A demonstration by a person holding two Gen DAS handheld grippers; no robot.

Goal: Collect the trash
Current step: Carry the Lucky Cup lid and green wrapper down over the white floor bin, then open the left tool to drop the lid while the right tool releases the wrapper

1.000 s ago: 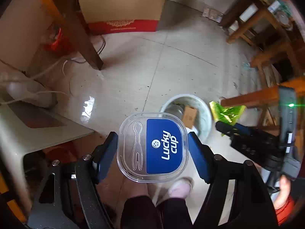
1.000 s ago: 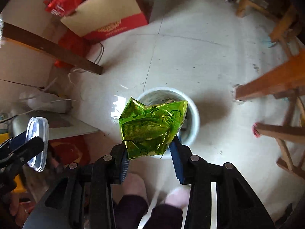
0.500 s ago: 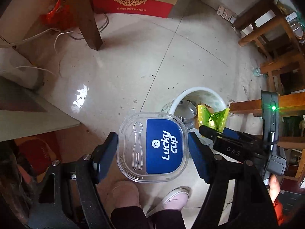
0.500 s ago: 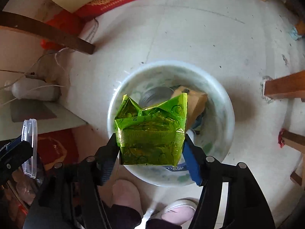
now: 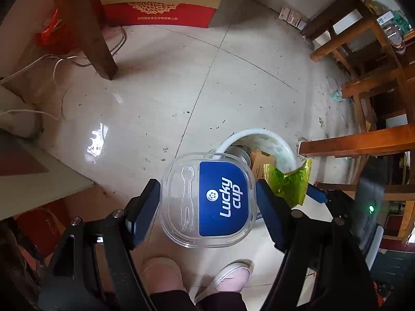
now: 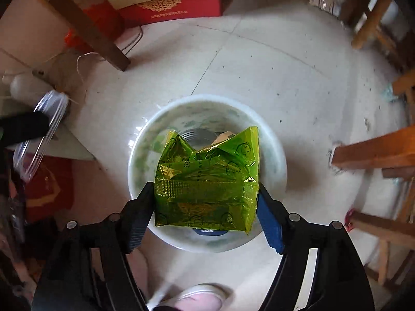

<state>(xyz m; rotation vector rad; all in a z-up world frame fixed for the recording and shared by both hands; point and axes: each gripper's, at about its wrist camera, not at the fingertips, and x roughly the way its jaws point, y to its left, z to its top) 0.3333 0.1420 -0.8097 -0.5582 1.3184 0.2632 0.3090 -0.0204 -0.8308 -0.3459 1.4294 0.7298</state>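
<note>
Green foil bag (image 6: 207,178) clamped in right tool (image 6: 205,210) over white bin (image 6: 280,160); left tool (image 5: 207,204) clamps plastic lid (image 5: 205,199).

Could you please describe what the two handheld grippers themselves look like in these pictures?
Both look alike. The left gripper and the right gripper each have black angular linkage arms joined by round silver pivot bolts, ending in flat blue finger pads. Seen from the left camera, the right unit carries a black upright body with a small green light.

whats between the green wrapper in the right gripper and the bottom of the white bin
In the right wrist view the green wrapper hangs over the white bin; below it lie a metal lid, a cardboard piece and something blue.
</note>
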